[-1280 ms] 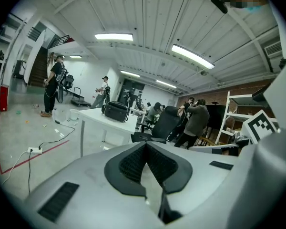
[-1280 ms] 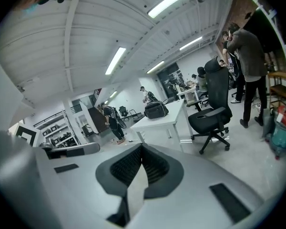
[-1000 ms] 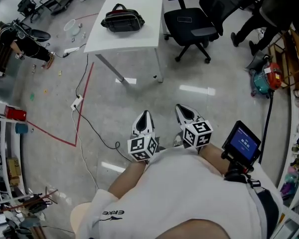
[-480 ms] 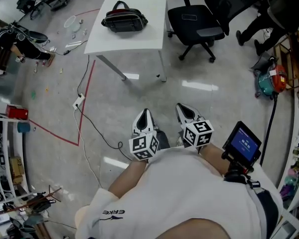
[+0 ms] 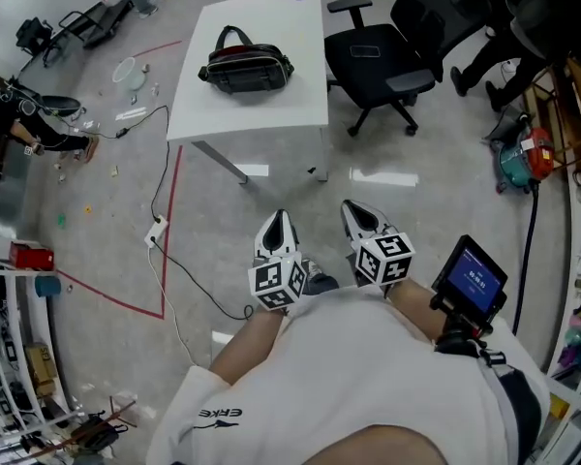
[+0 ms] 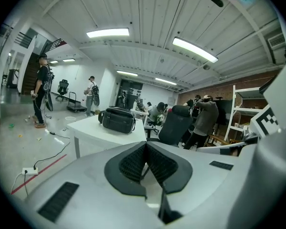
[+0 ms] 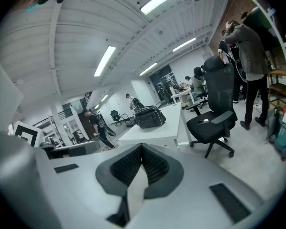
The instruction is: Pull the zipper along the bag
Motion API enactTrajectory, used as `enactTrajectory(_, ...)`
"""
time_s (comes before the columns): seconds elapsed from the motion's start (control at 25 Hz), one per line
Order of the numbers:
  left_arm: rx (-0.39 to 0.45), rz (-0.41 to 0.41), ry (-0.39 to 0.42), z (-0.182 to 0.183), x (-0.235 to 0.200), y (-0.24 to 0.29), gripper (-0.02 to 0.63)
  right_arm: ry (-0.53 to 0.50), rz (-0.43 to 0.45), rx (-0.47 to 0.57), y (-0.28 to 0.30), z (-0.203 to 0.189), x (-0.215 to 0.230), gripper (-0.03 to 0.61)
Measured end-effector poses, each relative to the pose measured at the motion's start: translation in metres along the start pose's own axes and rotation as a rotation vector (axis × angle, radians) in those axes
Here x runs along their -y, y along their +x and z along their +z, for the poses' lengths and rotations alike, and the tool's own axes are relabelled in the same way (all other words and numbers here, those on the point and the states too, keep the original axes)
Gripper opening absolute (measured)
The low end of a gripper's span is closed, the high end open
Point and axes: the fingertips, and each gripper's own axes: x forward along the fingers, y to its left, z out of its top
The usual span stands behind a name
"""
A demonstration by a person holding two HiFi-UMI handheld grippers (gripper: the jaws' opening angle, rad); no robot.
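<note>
You held the left gripper (image 6: 145, 146) with its jaws pressed together: the ribbed pads met at the tips and nothing sat between them. The right gripper (image 7: 142, 148) was the same, tips touching, with only a narrow slit lower down between the pads, and it carried nothing. In the head view both grippers were drawn in close against your body, side by side but apart, noses aimed forward over the bare floor (image 5: 271, 197). Neither one touched anything.

The bag (image 5: 245, 63) stood well apart from both grippers, on the white table (image 5: 271, 109) ahead of you. It was a dark, squat bag resting on its base, handle arched up over its top. In the head view its long axis ran across the table's width, left to right, with the right end tipped slightly toward you, and it sat in the farther half of the tabletop, nearer the left edge than the right. From each gripper view you looked at it from lower down, one long side facing you. The zipper itself was too small to make out in any view.

A black office chair (image 5: 378, 61) stood just beside the table's right edge. A small lit screen (image 5: 473, 277) was mounted near your right arm.
</note>
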Motion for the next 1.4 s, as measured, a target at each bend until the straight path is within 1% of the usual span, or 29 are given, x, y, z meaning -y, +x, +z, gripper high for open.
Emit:
enactTrajectory(0.32, -0.017, -0.078, -0.004, 0.015, -0.058, 0.030, 0.003, -0.003, -0.070, 0.020, 0.056, 0.005, -0.025, 0.003)
enactTrajectory(0.48, -0.038, -0.090, -0.021, 0.014, -0.079, 0.036, 0.003, -0.004, -0.088, 0.010, 0.072, 0.006, -0.035, 0.003)
enactTrajectory(0.6, -0.046, -0.097, -0.031, 0.018, -0.087, 0.047, 0.003, -0.005, -0.101, 0.005, 0.085, 0.011, -0.034, 0.003)
enactTrajectory(0.8, -0.046, -0.097, -0.027, 0.028, -0.100, 0.075, 0.003, 0.011, -0.107, 0.016, 0.114, 0.024, -0.022, 0.003)
enactTrajectory(0.96, -0.043, -0.082, -0.016, 0.041, -0.113, 0.105, 0.003, 0.047, -0.100, 0.030, 0.146, 0.042, -0.006, 0.003)
enactTrajectory(1.4, -0.041, -0.025, 0.013, 0.082, -0.133, 0.212, 0.003, 0.120, -0.058, 0.035, 0.237, 0.105, 0.053, 0.003)
